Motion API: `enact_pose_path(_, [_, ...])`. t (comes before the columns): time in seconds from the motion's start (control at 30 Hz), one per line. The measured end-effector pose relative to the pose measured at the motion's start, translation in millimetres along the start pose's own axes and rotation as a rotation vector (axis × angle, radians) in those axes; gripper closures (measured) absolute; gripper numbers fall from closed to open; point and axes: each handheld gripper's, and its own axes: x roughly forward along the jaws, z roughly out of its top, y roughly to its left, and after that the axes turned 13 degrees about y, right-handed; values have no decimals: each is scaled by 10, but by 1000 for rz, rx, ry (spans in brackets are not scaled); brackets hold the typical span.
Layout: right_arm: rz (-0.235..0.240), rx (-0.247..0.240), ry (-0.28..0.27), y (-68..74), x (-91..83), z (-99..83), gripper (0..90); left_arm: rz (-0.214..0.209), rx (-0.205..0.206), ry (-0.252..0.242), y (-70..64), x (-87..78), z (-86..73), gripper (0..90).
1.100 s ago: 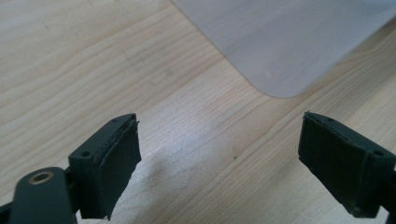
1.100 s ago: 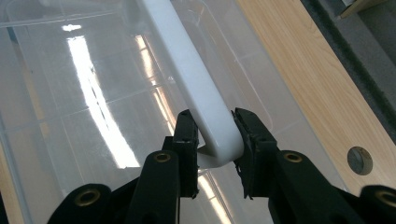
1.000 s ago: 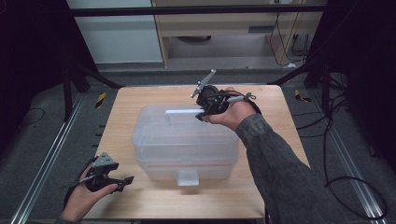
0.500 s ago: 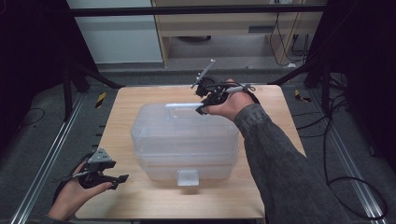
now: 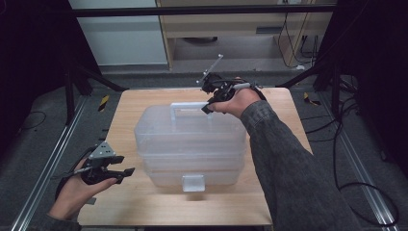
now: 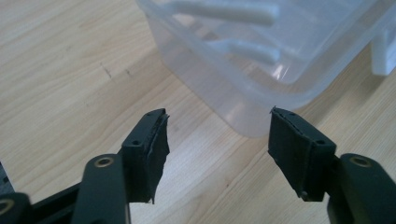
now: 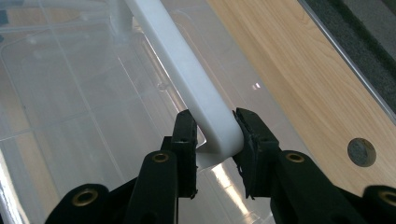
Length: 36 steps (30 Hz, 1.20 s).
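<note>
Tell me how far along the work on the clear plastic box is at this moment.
Done: the right gripper has its jaws shut on the white handle of the clear plastic storage box, near the handle's end. In hand: that grip on the raised handle. Left: the box rests on the wooden table, its front latch looks closed, and the left gripper is open, beside the box's corner without touching it.
</note>
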Motion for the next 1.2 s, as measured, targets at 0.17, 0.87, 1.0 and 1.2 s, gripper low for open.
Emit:
enact_pose_path(0.17, [11, 16, 3, -62, -9, 34, 697, 3, -19, -55, 17, -33, 79, 462])
enact_pose_path(0.87, [29, 23, 8, -138, -22, 77, 694, 6, -5, -93, -84, -85, 444, 595])
enact_pose_path(1.0, [28, 35, 3, -152, -24, 79, 692, 15, -4, -106, -86, -94, 448, 599])
enact_pose_path(1.2, [28, 39, -10, -162, -27, 81, 654, 18, -2, -115, -80, -105, 452, 600])
